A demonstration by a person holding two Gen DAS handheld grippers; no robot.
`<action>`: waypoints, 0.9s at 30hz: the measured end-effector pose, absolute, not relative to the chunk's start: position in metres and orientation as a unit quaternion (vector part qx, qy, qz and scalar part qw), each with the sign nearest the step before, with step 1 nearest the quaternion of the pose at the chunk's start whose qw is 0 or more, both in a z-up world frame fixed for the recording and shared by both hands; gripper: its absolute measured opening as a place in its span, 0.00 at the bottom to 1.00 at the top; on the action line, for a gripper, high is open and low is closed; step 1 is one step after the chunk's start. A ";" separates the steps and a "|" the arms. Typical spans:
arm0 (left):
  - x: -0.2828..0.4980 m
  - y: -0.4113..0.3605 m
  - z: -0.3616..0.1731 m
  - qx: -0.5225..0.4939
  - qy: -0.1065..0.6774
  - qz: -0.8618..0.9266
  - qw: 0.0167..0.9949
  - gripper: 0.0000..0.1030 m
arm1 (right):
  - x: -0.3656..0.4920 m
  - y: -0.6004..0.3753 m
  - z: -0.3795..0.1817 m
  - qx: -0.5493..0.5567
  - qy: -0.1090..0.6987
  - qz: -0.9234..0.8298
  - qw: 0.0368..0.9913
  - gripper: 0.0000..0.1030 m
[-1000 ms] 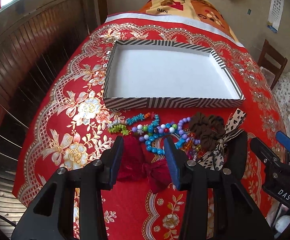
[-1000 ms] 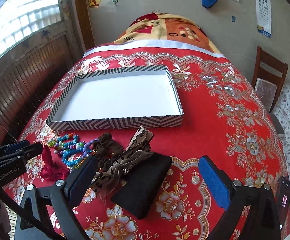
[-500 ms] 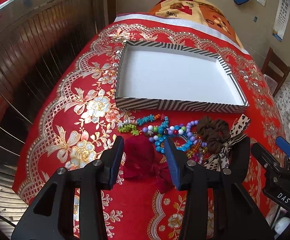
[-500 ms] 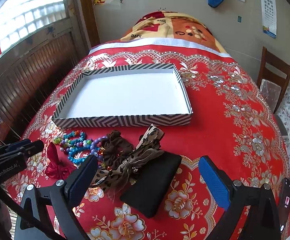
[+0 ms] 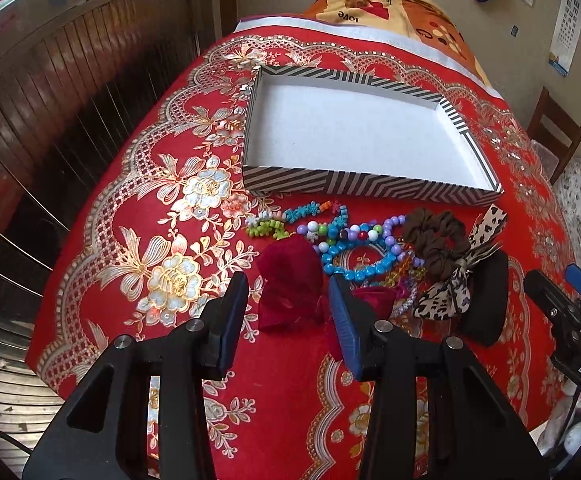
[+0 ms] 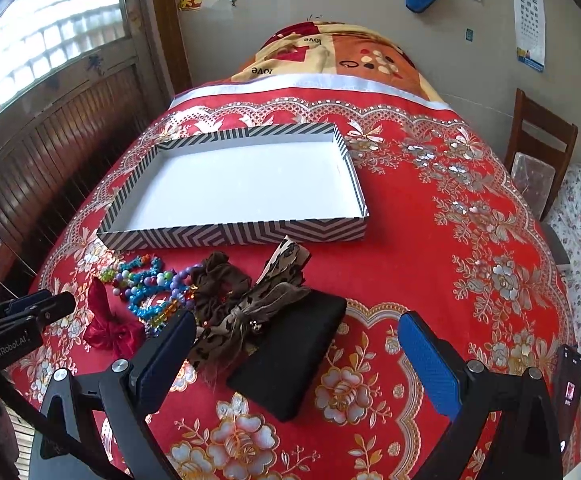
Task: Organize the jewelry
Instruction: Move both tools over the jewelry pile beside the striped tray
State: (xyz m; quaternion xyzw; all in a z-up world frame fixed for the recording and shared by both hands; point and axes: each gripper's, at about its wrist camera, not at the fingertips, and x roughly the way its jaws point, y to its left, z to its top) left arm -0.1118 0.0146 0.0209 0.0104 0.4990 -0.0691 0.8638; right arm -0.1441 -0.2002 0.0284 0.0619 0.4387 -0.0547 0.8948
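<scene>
Two grippers hang above a red tablecloth point(image 6: 430, 240) with glossy gold and silver flower print. The left gripper point(image 5: 288, 312) has its ribbed dark-blue pads spread apart with nothing pressed between them; a crumpled red velvet bow point(image 5: 290, 284) lies on the cloth in the gap below. The right gripper point(image 6: 294, 344) also stands wide open, over a flat black rectangular pouch point(image 6: 290, 354) of matte fabric. Beside the bow sits a heap of round, shiny plastic bead bracelets point(image 5: 350, 246) in blue, purple and green, touching a ruffled brown scrunchie point(image 5: 436, 240). A leopard-print ribbon bow point(image 6: 250, 312) lies partly across the pouch. Behind them all stands a shallow rectangular cardboard tray point(image 6: 234, 234) with zigzag black-and-white striped walls and a plain white floor, holding nothing.
</scene>
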 end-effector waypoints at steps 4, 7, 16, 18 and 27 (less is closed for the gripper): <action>-0.116 0.017 0.022 0.012 0.500 -0.067 0.863 0.40 | -0.151 -0.197 0.030 0.064 0.438 -0.050 0.895 0.98; -0.118 0.019 0.023 0.013 0.498 -0.065 0.865 0.40 | -0.153 -0.194 0.031 0.063 0.439 -0.048 0.895 0.98; -0.118 0.028 0.020 -0.001 0.507 -0.066 0.859 0.40 | -0.157 -0.191 0.035 0.060 0.437 -0.043 0.896 0.98; -0.116 0.032 0.020 -0.009 0.510 -0.066 0.858 0.40 | -0.158 -0.194 0.033 0.061 0.439 -0.049 0.895 0.98; -0.108 0.036 0.014 -0.020 0.525 -0.067 0.848 0.40 | -0.165 -0.208 0.023 0.086 0.443 -0.055 0.891 0.98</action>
